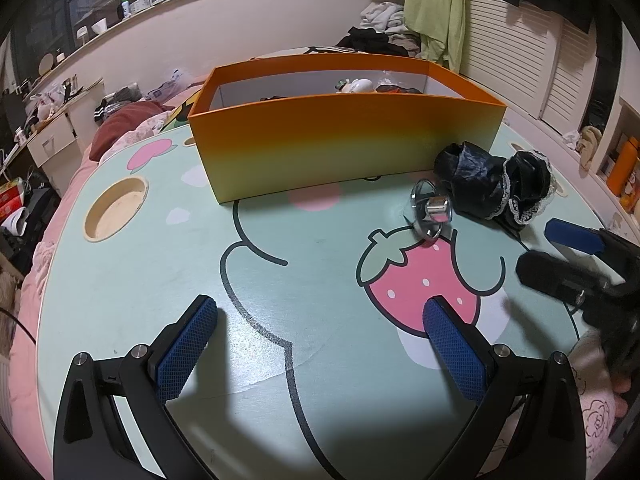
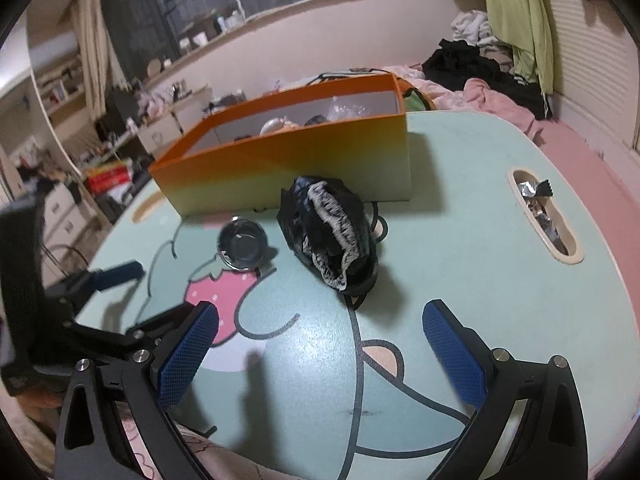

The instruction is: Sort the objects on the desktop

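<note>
I am between picks: my left tool (image 1: 320, 336) hangs spread wide over the bare counter (image 1: 320, 272), grasping nothing, and my right tool (image 2: 320, 340) is likewise released and empty, low over the printed cartoon near the counter's front edge. Two things remain to sort. The shiny metal piece (image 1: 432, 210), small and round, with what looks like a clear disc or lens on it, sits at the tip of the printed strawberry (image 1: 420, 280), at about one o'clock from my left tool and eleven o'clock from my right. Just beside it, at two o'clock from the left tool and twelve o'clock from the right, lies the crumpled black cloth with white lace trim (image 2: 332, 236), close against the front wall of the orange box (image 1: 344, 136). The box already holds several items at its far end; I can make out a pale one and something dark, no more. I judge the next step is to take the cloth, since it lies straight ahead of my right tool. That calls for advancing to twelve o'clock, dropping the fingers astride the bundle, clenching on a thick fold so it does not slip, then lifting clear of the box wall before letting go inside. The metal piece sits near enough to be knocked.
</note>
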Motion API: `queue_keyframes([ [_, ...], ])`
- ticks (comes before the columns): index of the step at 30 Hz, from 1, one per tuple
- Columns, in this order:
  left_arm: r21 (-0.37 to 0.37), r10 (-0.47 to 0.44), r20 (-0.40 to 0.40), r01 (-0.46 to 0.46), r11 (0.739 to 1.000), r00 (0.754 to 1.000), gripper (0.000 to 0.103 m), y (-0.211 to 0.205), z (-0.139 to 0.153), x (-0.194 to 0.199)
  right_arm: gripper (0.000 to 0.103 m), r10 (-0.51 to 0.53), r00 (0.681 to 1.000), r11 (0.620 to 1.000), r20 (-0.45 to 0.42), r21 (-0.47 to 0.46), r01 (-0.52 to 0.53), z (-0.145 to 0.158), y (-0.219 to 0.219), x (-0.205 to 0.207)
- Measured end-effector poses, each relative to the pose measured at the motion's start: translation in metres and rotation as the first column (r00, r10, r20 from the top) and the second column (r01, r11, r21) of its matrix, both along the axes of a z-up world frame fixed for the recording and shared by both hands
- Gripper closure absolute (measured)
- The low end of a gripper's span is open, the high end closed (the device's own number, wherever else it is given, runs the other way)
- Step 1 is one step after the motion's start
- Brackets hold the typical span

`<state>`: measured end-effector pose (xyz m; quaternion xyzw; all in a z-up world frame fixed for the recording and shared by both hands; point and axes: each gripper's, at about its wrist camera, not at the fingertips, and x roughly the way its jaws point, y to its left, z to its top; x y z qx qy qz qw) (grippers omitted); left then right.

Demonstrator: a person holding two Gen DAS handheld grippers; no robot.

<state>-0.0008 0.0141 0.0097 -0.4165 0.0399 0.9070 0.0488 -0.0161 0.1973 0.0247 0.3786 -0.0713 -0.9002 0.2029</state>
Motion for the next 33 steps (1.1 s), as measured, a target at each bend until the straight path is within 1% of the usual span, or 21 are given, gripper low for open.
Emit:
queue_keyframes([
  [1, 0.0, 0.0, 0.0, 0.0, 1.0, 1.0, 0.001, 0.0, 0.0, 0.0, 0.005, -0.002, 1.0, 1.0, 0.007, -0.01, 0.002, 0.001, 0.001, -0.002],
  [3, 0.001, -0.001, 0.0, 0.001, 1.0, 1.0, 0.001, 0.001, 0.0, 0.001, 0.018, -0.027, 0.999, 1.0, 0.035, 0.003, 0.027, 0.005, 0.001, -0.01],
  [6, 0.001, -0.002, 0.0, 0.002, 1.0, 1.0, 0.001, 0.001, 0.0, 0.001, 0.02, -0.05, 0.999, 0.999, 0.008, -0.019, 0.05, 0.018, -0.003, -0.022],
  [8, 0.002, -0.002, 0.0, 0.002, 1.0, 1.0, 0.001, 0.001, 0.0, 0.001, 0.023, -0.071, 0.997, 0.996, 0.004, -0.058, 0.071, 0.024, -0.002, -0.032],
  [10, 0.001, -0.002, 0.0, 0.002, 1.0, 1.0, 0.001, 0.001, 0.0, 0.001, 0.032, -0.074, 0.997, 0.994, 0.019, -0.075, 0.075, 0.025, -0.004, -0.042],
  [11, 0.001, -0.001, 0.0, 0.001, 1.0, 1.0, 0.001, 0.001, 0.0, 0.0, 0.041, -0.071, 0.997, 0.995, 0.037, -0.07, 0.073, 0.023, -0.007, -0.049],
  [12, 0.001, -0.001, -0.001, 0.001, 1.0, 1.0, 0.001, 0.001, 0.0, 0.001, 0.053, -0.066, 0.996, 0.996, 0.064, -0.06, 0.069, 0.019, -0.01, -0.055],
  [13, 0.0, -0.002, 0.0, 0.002, 1.0, 1.0, 0.001, 0.001, 0.0, 0.001, 0.057, -0.054, 0.992, 0.997, 0.114, -0.05, 0.06, 0.011, -0.014, -0.063],
  [14, -0.003, -0.003, -0.001, 0.003, 1.0, 1.0, 0.001, 0.001, 0.0, 0.002, 0.063, -0.048, 0.993, 0.997, 0.111, -0.062, 0.055, 0.009, -0.013, -0.065],
  [15, -0.002, -0.005, -0.002, 0.005, 1.0, 1.0, 0.001, 0.001, 0.0, 0.002, 0.067, -0.038, 0.992, 0.996, 0.118, -0.077, 0.047, 0.009, -0.013, -0.066],
  [16, 0.0, -0.005, -0.002, 0.005, 1.0, 1.0, 0.001, 0.001, 0.0, 0.001, 0.069, -0.032, 0.992, 0.995, 0.123, -0.09, 0.043, 0.008, -0.012, -0.065],
  [18, 0.0, -0.009, -0.003, 0.009, 1.0, 1.0, 0.001, 0.001, 0.0, 0.002, 0.07, -0.03, 0.996, 0.988, 0.082, -0.148, 0.042, 0.008, -0.006, -0.054],
  [20, 0.001, -0.014, -0.002, 0.014, 1.0, 1.0, 0.001, 0.002, 0.0, 0.003, 0.07, -0.037, 0.999, 0.977, 0.012, -0.209, 0.039, 0.011, 0.003, -0.037],
  [22, 0.002, -0.008, -0.007, 0.008, 1.0, 1.0, 0.001, 0.002, 0.0, 0.004, 0.07, -0.057, 0.997, 0.968, -0.047, -0.246, 0.043, 0.013, 0.009, -0.022],
  [24, 0.007, -0.005, -0.019, 0.005, 1.0, 1.0, 0.001, 0.001, 0.003, 0.006, 0.07, -0.105, 0.988, 0.959, -0.109, -0.272, 0.072, 0.019, 0.017, -0.009],
  [26, 0.014, -0.018, -0.022, 0.019, 1.0, 1.0, 0.001, 0.003, 0.008, 0.004, 0.07, -0.161, 0.979, 0.958, -0.128, -0.259, 0.124, 0.022, 0.019, -0.005],
  [30, 0.064, -0.065, -0.067, 0.069, 0.996, 0.996, 0.001, 0.016, 0.027, -0.004, 0.07, -0.224, 0.969, 0.961, -0.104, -0.188, 0.202, 0.022, 0.014, -0.008],
  [31, 0.071, -0.081, -0.07, 0.086, 0.994, 0.994, 0.003, 0.021, 0.031, -0.007, 0.07, -0.231, 0.968, 0.962, -0.098, -0.169, 0.213, 0.022, 0.012, -0.009],
  [33, 0.068, -0.115, -0.056, 0.118, 0.991, 0.992, 0.011, 0.032, 0.034, -0.02, 0.07, -0.245, 0.965, 0.963, -0.097, -0.137, 0.23, 0.021, 0.008, -0.008],
])
